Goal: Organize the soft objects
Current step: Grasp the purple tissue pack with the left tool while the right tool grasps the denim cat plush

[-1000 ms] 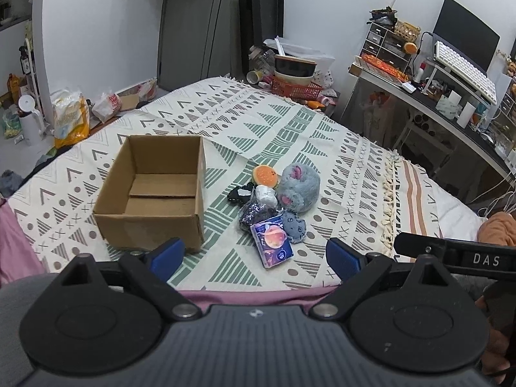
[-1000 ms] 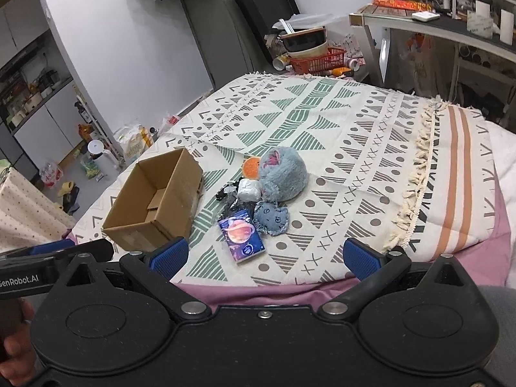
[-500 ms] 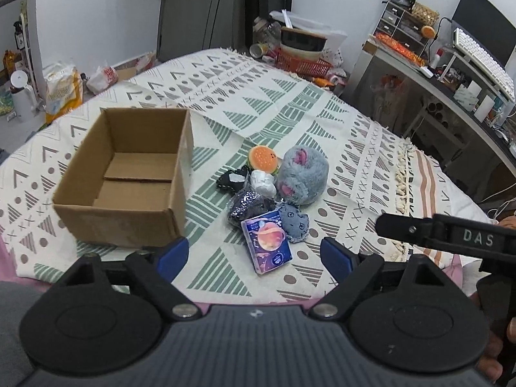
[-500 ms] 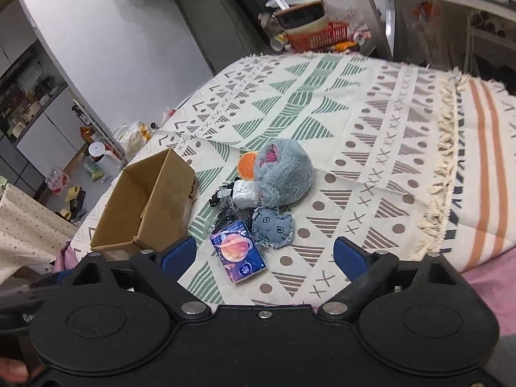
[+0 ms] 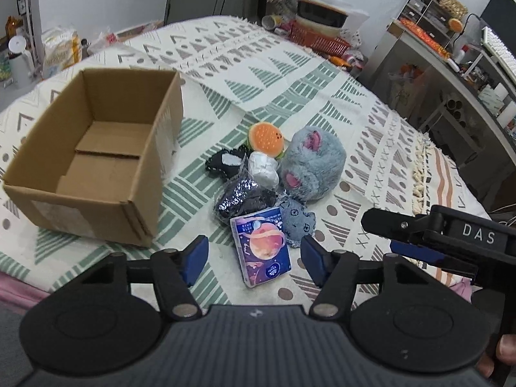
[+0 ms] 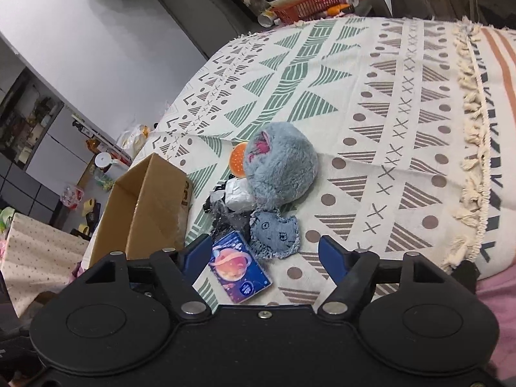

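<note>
- The left gripper [image 5: 253,259] is held open above the near edge of the bed, with a tissue pack [image 5: 261,250] seen between its fingers; nothing is gripped.
- The right gripper [image 6: 265,258] is likewise spread wide and empty, just over the same pack.
- A cluster of soft things is gathered on the patterned blanket [image 5: 290,74]: a grey plush ball [image 5: 311,166], an orange burger toy [image 5: 266,135], a denim cat patch [image 5: 295,222] and a glittery dark pouch [image 5: 240,198], touching one another.
- An open cardboard box [image 5: 96,148] is set just left of the cluster, empty.
</note>
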Motion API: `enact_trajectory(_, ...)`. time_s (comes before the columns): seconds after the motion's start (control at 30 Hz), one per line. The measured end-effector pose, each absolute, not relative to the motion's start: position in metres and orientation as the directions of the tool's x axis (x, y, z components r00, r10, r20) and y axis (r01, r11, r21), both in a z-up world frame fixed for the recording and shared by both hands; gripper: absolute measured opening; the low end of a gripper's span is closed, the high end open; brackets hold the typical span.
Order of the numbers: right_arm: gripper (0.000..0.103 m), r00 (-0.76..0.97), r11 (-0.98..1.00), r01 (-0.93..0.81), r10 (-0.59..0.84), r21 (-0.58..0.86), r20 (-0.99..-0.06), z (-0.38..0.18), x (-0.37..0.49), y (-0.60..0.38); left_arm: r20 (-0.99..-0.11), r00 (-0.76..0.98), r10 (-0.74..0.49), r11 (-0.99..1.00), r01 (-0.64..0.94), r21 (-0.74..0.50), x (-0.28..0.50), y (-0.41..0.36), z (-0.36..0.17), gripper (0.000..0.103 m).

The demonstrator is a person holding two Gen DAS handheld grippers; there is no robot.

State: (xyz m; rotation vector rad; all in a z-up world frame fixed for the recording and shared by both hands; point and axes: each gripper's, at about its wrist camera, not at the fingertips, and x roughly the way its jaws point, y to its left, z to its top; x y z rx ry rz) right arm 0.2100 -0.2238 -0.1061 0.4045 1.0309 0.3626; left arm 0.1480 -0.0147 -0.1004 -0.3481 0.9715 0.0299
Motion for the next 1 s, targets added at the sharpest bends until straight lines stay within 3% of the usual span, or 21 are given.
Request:
enact_trajectory(0.67,0.066,0.323,0.855,-0.025,0.497,0.518,-0.805,-0.177,0.264,-0.209,-0.868,0.467,-0.169,0.911,-0.261,-0.318,0.195,-0.021,-0.171,0.062)
enact_trajectory(0.73,0.066,0.319,0.855,-0.020,0.497,0.519,-0.807,-0.182,0.268,-0.207,-0.866,0.466,-0.179,0.905,-0.266,-0.331,0.196,-0.021,-0.175,0.048)
enact_trajectory(1.0,0.066,0.315,0.869,-0.061,0.483,0.491,-0.817,-0.190,0.276,-0.194,-0.861,0.468,-0.202,0.897,-0.264,-0.354,0.199,-0.021,-0.173,0.037)
